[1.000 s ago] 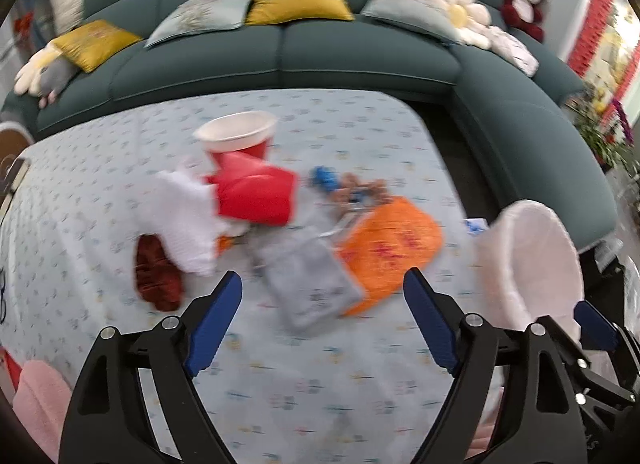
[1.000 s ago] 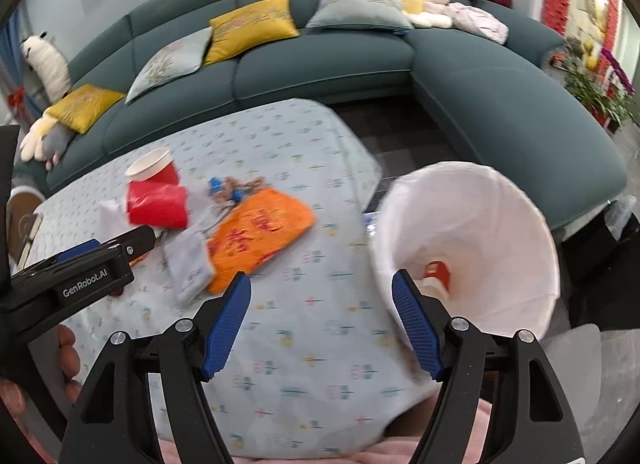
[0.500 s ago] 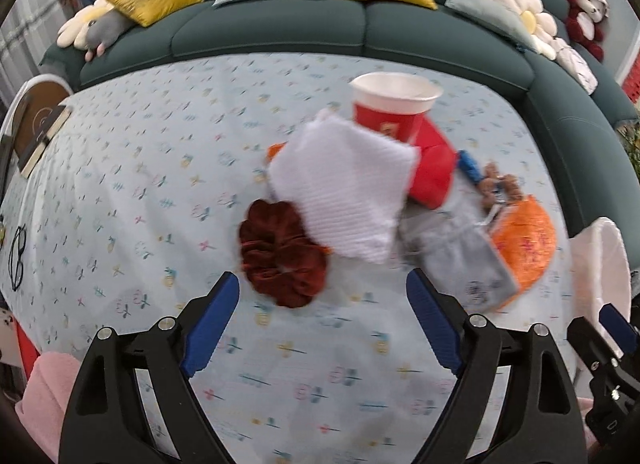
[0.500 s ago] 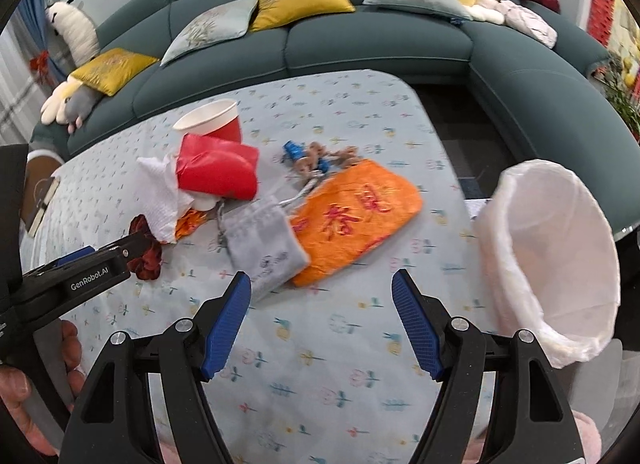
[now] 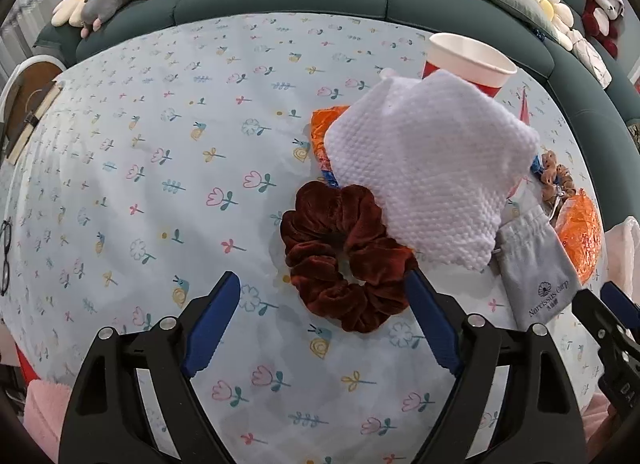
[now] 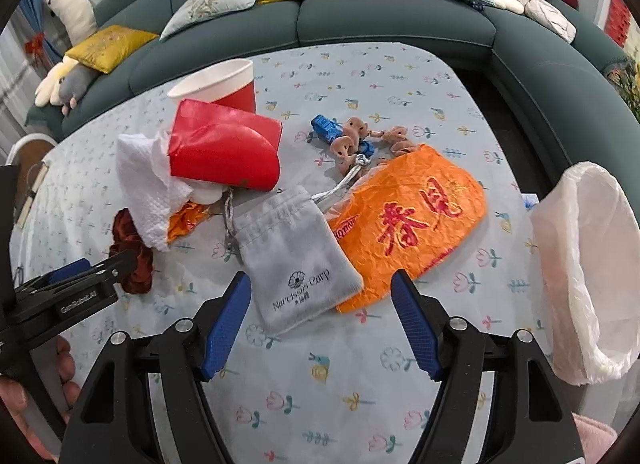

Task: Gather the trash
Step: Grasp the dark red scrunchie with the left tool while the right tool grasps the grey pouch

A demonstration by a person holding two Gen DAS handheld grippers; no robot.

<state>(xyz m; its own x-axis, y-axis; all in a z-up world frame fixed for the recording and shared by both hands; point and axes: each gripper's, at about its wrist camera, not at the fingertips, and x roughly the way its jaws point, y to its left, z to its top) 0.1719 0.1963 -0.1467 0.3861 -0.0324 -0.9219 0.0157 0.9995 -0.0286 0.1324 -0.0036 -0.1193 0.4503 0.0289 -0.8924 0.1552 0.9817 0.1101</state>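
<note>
Since the left hand-held gripper [image 5: 322,322] moved closer, the scrunchie [image 5: 344,254] sits between its open jaws; only the right hand-held gripper [image 6: 320,314], also open, sees the bag [image 6: 588,264].

Both wrist views look down close, sharing the scrunchie [image 5: 344,260]

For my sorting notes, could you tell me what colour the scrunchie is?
Dark rust-red velvet scrunchie; left wrist view shows it best.

The left tool [image 5: 320,322] gapes wide over a maroon scrunchie [image 5: 346,254] touching a white tissue [image 5: 432,168].
</note>
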